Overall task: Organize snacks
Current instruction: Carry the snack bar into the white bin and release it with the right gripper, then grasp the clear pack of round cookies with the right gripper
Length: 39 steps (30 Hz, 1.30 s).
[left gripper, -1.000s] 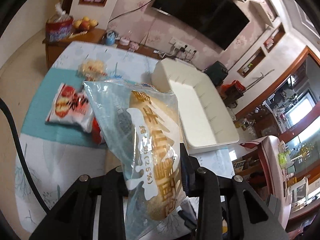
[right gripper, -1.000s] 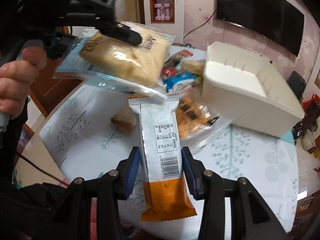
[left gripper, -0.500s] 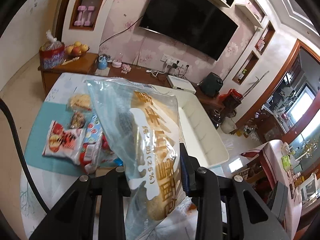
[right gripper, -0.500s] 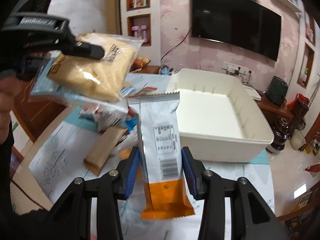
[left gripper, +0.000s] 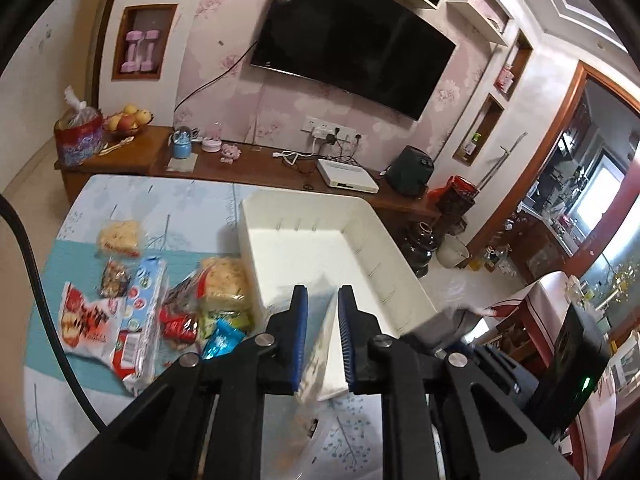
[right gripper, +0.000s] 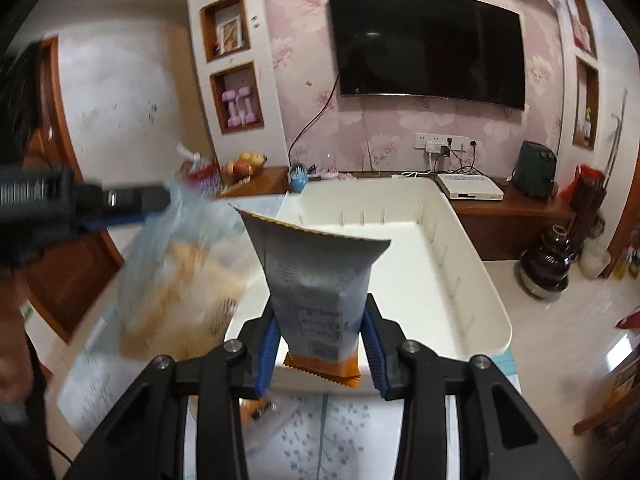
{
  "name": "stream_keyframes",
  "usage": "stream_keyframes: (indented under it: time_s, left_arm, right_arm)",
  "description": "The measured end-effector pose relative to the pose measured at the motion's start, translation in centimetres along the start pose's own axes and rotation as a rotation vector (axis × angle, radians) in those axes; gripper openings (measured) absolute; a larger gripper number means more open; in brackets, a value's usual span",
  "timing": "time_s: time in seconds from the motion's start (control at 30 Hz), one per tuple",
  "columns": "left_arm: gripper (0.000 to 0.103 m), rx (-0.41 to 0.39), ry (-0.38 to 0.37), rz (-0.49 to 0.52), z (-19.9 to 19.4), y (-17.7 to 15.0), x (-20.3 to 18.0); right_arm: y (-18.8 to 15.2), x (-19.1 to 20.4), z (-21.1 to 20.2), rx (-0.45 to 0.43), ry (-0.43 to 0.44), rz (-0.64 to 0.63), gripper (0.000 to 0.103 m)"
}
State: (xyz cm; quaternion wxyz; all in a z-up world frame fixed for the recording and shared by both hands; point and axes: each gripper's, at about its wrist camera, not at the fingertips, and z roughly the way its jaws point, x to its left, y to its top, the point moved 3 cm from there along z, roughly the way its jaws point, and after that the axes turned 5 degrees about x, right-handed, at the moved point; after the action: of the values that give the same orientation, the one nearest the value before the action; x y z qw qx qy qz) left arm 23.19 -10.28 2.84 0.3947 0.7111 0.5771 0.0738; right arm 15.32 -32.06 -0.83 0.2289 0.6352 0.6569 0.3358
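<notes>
The right claw (right gripper: 320, 344) is clamped on a grey-and-orange snack bar (right gripper: 316, 292), its barcode label too blurred to read, raised over the near rim of the white bin (right gripper: 472, 276), whose floor lies bare. The left claw (left gripper: 322, 336) pinches the thin edge of a clear bread bag (right gripper: 180, 284), which hangs blurred just left of the bin; its print is illegible. Loose snack packets (left gripper: 136, 312) crowd the worktop (left gripper: 52, 384) left of the bin, one red-and-white, one blue.
</notes>
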Motion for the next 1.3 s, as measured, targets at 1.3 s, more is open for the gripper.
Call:
stream_keyframes:
  time_s: [1.3]
  left_arm:
    - [0.030, 0.068, -0.030, -0.043, -5.3, -3.6, 1.7]
  right_arm:
    - [2.5, -0.7, -1.4, 0.027, -0.028, 0.066, 0.062]
